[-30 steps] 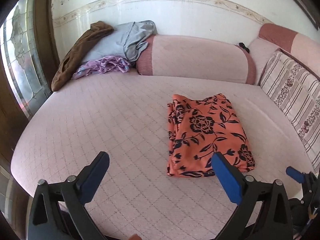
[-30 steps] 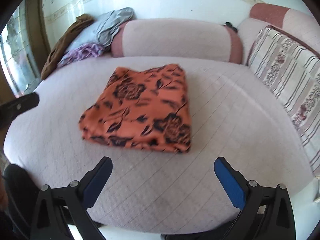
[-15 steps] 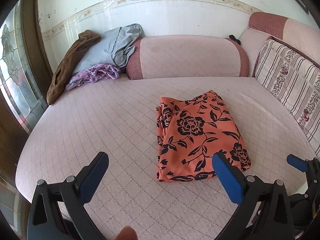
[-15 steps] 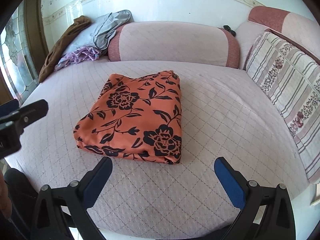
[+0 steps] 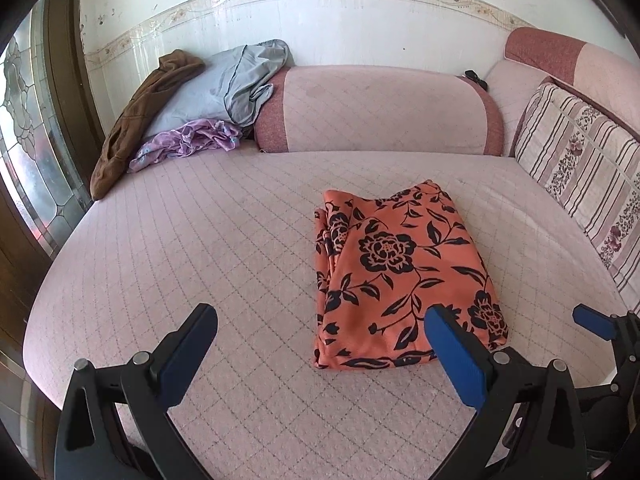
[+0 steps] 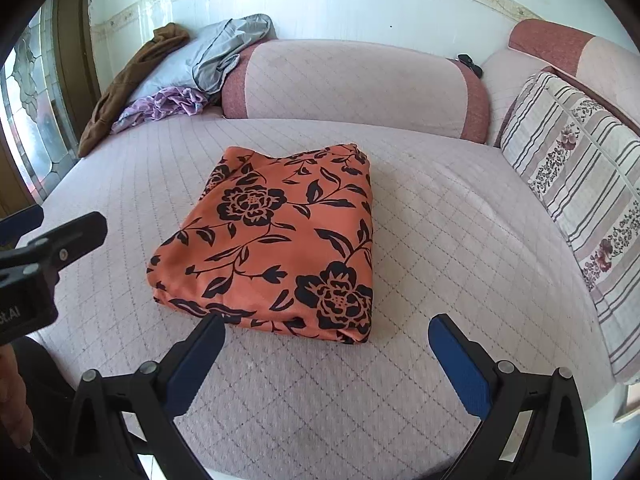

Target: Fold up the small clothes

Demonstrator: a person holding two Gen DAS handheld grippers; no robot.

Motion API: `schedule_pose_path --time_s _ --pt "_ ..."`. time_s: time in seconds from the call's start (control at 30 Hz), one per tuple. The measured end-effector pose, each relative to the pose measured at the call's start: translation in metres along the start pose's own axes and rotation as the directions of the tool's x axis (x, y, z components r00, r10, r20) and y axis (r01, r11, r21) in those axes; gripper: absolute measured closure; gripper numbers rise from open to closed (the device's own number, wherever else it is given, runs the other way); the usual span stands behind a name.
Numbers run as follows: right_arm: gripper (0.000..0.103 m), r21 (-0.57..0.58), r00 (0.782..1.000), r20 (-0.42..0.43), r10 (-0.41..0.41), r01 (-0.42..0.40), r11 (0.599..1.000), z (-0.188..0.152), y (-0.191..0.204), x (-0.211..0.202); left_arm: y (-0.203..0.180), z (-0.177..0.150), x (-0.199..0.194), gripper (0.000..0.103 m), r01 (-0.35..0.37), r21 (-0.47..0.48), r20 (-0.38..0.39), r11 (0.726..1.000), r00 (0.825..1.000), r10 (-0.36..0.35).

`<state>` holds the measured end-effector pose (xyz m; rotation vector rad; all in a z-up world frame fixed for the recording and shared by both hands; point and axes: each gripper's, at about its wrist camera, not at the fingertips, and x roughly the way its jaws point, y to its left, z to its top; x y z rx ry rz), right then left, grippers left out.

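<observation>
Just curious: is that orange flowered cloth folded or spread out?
Folded. The orange flowered cloth lies as a compact rectangle, stacked layers showing along its edges.

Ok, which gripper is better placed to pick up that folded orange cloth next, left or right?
Probably the right gripper: the folded orange cloth lies straight ahead of its open jaws. The left gripper, also open, points mostly at bare cushion, with the cloth off toward its right finger.

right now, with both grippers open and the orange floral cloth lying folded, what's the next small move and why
Probably reach toward the clothes pile at the far left for the next garment. The orange floral cloth already lies as a neat rectangle, and the left gripper and right gripper are open and empty.
</observation>
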<state>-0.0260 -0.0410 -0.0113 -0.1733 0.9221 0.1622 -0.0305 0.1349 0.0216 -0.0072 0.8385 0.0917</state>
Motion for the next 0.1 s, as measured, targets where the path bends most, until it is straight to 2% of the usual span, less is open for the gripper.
schedule_pose_path --time_s 0.1 --pt "0.0 -0.001 1.0 -0.003 0.003 -0.003 1.0 0.0029 0.0024 0.0031 -0.0008 0.0039 0.0039 0.0 0.006 0.006 0.002 1.0 1.0 -0.006"
